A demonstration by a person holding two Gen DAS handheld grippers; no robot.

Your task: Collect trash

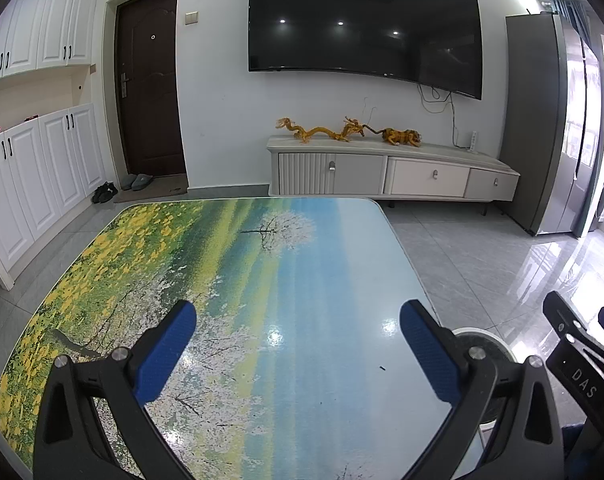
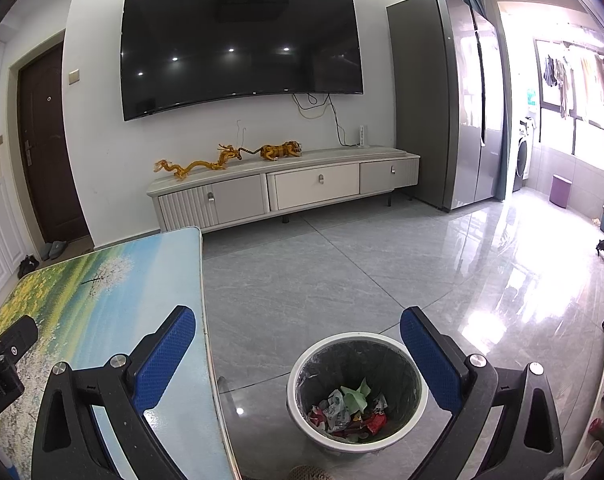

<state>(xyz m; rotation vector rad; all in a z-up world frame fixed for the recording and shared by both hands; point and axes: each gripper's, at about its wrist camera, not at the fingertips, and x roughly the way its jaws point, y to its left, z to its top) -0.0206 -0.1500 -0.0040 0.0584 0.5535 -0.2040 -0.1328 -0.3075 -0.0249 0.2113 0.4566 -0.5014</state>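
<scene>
My left gripper (image 1: 298, 322) is open and empty above the table (image 1: 150, 264), whose top bears a printed landscape. A tiny dark speck (image 1: 382, 368) lies on the tabletop near its right finger. My right gripper (image 2: 298, 324) is open and empty above the floor, just off the table's right edge (image 2: 204, 300). Below it stands a white trash bin (image 2: 357, 390) with a dark liner, holding several crumpled wrappers (image 2: 351, 410) in red, green and clear. The bin's rim (image 1: 479, 342) shows in the left wrist view behind the right finger. The right gripper's body (image 1: 581, 344) shows there too.
A white TV cabinet (image 2: 286, 188) with a dragon and a tiger figure stands against the far wall under a large TV (image 2: 238, 44). A grey fridge (image 2: 445, 96) stands right of it. White cupboards (image 1: 34, 168), a dark door and shoes are at the left. The floor is glossy grey tile.
</scene>
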